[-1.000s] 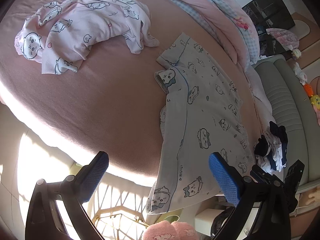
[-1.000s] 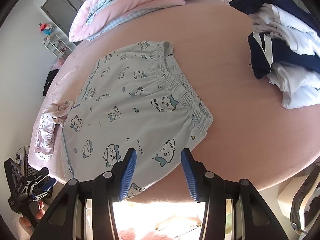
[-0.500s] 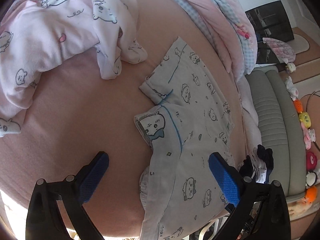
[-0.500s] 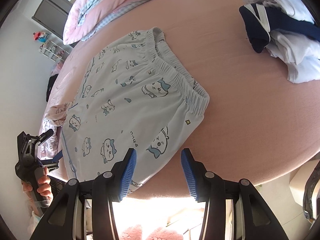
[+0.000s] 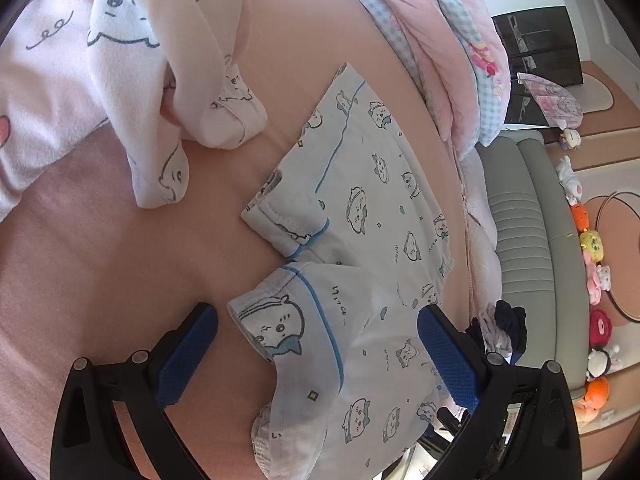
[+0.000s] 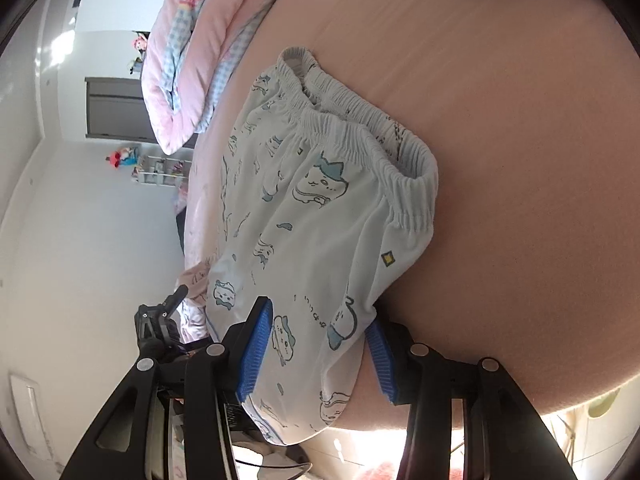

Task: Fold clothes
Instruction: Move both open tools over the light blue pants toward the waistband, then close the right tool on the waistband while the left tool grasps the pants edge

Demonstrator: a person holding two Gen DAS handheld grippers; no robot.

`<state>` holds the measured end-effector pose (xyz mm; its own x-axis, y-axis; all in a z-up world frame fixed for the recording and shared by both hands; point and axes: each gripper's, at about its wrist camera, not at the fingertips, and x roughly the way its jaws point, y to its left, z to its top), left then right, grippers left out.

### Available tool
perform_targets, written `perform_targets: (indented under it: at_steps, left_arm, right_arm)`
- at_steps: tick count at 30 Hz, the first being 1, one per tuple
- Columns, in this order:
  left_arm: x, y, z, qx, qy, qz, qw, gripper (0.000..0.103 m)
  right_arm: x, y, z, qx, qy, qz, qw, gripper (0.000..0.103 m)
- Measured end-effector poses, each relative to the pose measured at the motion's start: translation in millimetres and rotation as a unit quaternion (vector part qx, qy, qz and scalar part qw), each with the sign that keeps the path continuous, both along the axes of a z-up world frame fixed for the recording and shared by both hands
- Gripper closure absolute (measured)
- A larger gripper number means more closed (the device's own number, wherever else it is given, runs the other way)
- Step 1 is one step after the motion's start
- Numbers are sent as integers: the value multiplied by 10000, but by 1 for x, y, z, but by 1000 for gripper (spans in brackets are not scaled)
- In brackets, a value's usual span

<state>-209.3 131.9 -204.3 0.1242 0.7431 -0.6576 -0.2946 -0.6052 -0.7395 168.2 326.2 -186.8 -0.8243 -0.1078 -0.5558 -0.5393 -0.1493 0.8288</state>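
Note:
Light blue cartoon-print shorts (image 5: 360, 208) lie flat on the pink bed sheet (image 5: 100, 260), leg hems toward the left wrist camera. My left gripper (image 5: 318, 340) is open wide, and the nearer leg hem sits between its blue fingers without touching either. In the right wrist view the shorts (image 6: 320, 208) show their elastic waistband, with the lower side hanging over the bed edge. My right gripper (image 6: 316, 356) is open, tilted, and straddles that hanging side edge. The cloth partly covers its right pad. The left gripper (image 6: 160, 320) shows at the far end.
A crumpled pink printed pyjama piece (image 5: 132, 80) lies just left of the shorts. A pink and blue checked quilt (image 5: 440, 40) is bunched at the head of the bed. Navy and white clothes (image 5: 500, 328) lie past the shorts. A grey padded bench (image 5: 520, 220) and plush toys (image 5: 592, 240) line the right.
My left gripper has come in over the bed, close to the shorts' near leg hem. My right gripper has dropped and rolled, so the shorts' side edge now lies between its fingers.

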Motion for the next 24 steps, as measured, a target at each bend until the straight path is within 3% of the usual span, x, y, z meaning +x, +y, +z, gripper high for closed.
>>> perform_targets:
  at_steps: [4,8,12,16,19,24]
  left_arm:
    - [3,8,4,-102,155,-149,9997,1]
    - [8,18,6,-255,471,-355,9979,1]
    - [9,12,4,-109,538,-299,9980,2]
    - [9,1,0,154,494,-99,9986,7]
    - [8,-8,-3,202,470,33,9987,19]
    - [0,-36,-19,522,-67,501,9974,56]
  right_arm:
    - [1,1,-6,-195,204,-94,9996,57]
    - [2,-1,-2,-97,112,-132,9998,57]
    - [6,-2,2,93,-69,-110,9999,57]
    - [12,-6,-1,256,26,-129,9996,59]
    - [10,-3,-3,292,45,-126,9995,59]
    - [2,-3,-2,553,54,-20,9985,59]
